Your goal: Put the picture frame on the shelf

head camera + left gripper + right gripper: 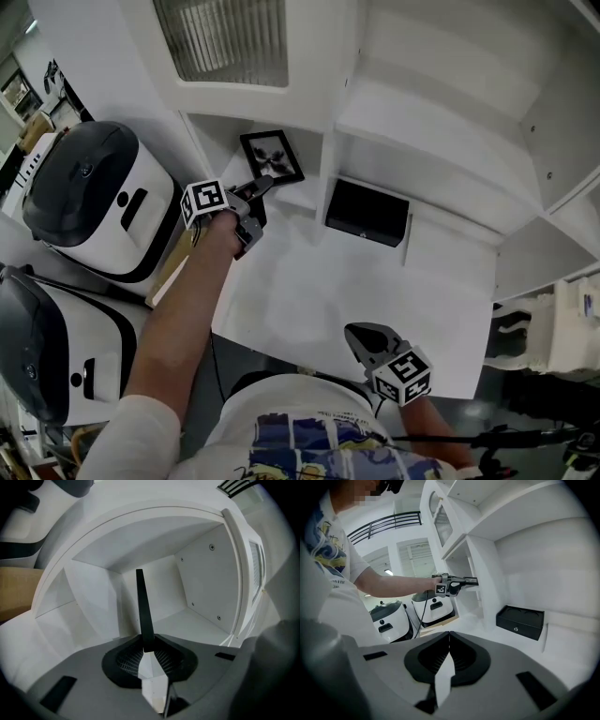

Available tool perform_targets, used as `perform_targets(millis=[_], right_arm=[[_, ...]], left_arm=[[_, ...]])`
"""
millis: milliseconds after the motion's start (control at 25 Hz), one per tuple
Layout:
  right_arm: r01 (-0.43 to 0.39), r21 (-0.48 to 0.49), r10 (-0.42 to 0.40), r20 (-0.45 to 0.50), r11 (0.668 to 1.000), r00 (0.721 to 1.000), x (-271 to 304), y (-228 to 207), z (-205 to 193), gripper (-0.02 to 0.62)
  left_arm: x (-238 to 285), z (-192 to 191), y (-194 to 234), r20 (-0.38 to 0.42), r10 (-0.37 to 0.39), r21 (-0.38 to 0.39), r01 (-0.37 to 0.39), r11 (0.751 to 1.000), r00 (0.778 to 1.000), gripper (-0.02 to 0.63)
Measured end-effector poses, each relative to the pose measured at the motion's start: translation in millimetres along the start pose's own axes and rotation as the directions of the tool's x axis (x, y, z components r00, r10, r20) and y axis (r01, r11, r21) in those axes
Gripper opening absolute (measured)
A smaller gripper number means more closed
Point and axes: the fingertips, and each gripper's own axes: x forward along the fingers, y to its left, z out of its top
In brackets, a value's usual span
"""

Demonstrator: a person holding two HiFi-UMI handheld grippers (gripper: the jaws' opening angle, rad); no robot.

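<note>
Clamps one edge of the picture frame [142, 611] between the narrow-set fingers [127, 662] of the left gripper [149, 649]. Holds it at the mouth of the left compartment of the shelf [302, 198], above that compartment's floor; contact not clear.

Has the right gripper [449, 637] shut and empty near the front edge of the surface [356, 291], well apart from the frame.

Judged as: carrying done, frame at the shelf; setting down, releasing and backing out left.

- **Left gripper view:** shows only the frame's thin black edge against bare white walls.
- **Head view:** adds its face with a dark print, and a black box [367, 213] at the back of the surface, right of the divider.
- **Right gripper view:** gives the frame as a thin dark bar beyond the left gripper.
</note>
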Motion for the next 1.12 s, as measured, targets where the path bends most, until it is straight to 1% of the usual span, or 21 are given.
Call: perform_targets(millis=[160, 280, 440, 600, 680, 720, 880, 960, 1120], right_arm=[[-0.001, 0.009, 0.001, 0.002, 1.000, 1.000, 1, -3, 0, 0.025], [-0.003, 0.010, 0.003, 0.010, 1.000, 1.000, 2, -5, 3, 0.025], [-0.004, 0.016, 0.004, 0.015, 1.000, 1.000, 2, -9, 5, 0.025], [-0.008, 0.024, 0.008, 0.016, 1.000, 1.000, 4, -11, 5, 0.025], [-0.012, 0.025, 0.012, 0.018, 1.000, 1.000, 5, -11, 6, 0.025], [-0.015, 0.025, 0.014, 0.019, 1.000, 1.000, 6, -11, 7, 0.025], [-0.021, 0.023, 0.020, 0.014, 1.000, 1.000, 8, -11, 7, 0.025], [-0.024, 0.023, 0.024, 0.013, 0.999, 1.000, 9, -11, 7, 0.025], [-0.028, 0.021, 0.027, 0.014, 0.999, 1.000, 9, -10, 6, 0.025]], left_arm=[[5, 7, -1, 0.006, 0.017, 0.013, -0.017, 1.000, 1.000, 0.083], [8, 10, 1, 0.002, 0.054, 0.037, -0.054, 0.998, 0.999, 0.094], [10, 11, 3, -0.013, 0.122, 0.129, -0.119, 0.984, 0.992, 0.110], [12, 13, 3, -0.011, 0.181, 0.240, -0.173, 0.955, 0.984, 0.124], [13, 12, 3, -0.014, 0.218, 0.310, -0.203, 0.929, 0.976, 0.138], [13, 11, 4, -0.016, 0.239, 0.351, -0.218, 0.911, 0.971, 0.149], [13, 8, 6, -0.011, 0.311, 0.497, -0.265, 0.826, 0.950, 0.185], [13, 8, 6, 0.001, 0.336, 0.543, -0.283, 0.790, 0.942, 0.198], [13, 6, 8, 0.023, 0.379, 0.613, -0.313, 0.726, 0.925, 0.222]])
